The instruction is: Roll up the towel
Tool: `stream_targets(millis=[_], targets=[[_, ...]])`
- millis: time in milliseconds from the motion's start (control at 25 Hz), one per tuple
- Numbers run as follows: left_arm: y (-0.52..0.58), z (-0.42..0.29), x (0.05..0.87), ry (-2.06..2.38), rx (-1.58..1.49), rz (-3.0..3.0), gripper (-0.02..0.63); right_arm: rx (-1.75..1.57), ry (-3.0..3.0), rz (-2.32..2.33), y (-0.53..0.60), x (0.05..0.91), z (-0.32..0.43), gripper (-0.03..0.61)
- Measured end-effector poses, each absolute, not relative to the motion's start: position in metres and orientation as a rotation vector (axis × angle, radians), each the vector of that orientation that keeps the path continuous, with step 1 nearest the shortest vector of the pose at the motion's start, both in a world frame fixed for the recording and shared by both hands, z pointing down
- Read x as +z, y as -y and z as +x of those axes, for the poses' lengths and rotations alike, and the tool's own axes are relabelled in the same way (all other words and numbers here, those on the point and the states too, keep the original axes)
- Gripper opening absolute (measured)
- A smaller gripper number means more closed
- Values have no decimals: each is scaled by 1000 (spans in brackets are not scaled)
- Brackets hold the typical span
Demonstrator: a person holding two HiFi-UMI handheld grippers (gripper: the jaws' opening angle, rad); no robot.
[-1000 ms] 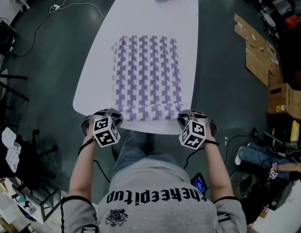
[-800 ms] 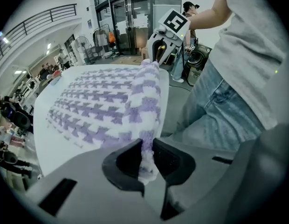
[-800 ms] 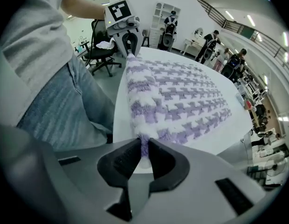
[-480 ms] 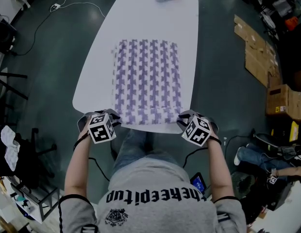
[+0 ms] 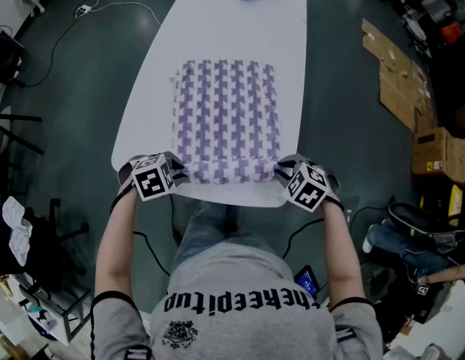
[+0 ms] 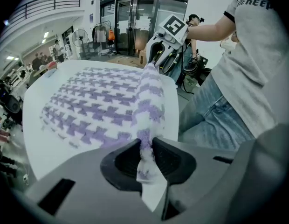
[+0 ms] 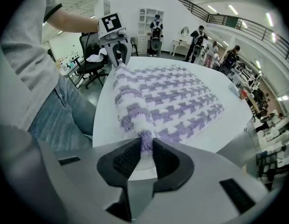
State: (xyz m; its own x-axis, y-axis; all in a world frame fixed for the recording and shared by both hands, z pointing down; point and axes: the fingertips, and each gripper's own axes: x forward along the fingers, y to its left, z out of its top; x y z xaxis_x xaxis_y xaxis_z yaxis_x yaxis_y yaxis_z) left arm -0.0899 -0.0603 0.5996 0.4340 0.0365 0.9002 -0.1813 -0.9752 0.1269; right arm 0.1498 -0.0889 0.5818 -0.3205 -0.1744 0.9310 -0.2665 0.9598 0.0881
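Your left hand-held gripper (image 6: 145, 149) and right hand-held gripper (image 7: 145, 148) pinch the towel (image 5: 226, 115) edge, left jaws just eased slightly. First roll's started, so tuck it forward past them.

Head view dim, bluish, flat w/ soft shadows. Gripper views brighter, lit by ceiling strips (image 7: 213, 8) — heavy fisheye, black corners.

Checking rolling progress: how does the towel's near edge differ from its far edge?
On the towel, the near edge is curled over into a thick roll; the far edge lies flat on the table. The near edge's corners are bunched up; the far edge's corners lie spread open. Both show the same purple-and-white houndstooth pattern.
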Motion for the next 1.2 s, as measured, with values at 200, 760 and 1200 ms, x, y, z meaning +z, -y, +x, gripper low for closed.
stream_targets(millis=[200, 760, 1200], targets=[[85, -93, 605, 155, 1564, 2484, 83, 65, 1889, 349, 113, 588, 147, 58], [124, -94, 614, 224, 1500, 2491, 107, 21, 1834, 406, 147, 600, 143, 60], [131, -108, 555, 496, 1250, 2628, 164, 94, 1943, 499, 141, 583, 143, 77]])
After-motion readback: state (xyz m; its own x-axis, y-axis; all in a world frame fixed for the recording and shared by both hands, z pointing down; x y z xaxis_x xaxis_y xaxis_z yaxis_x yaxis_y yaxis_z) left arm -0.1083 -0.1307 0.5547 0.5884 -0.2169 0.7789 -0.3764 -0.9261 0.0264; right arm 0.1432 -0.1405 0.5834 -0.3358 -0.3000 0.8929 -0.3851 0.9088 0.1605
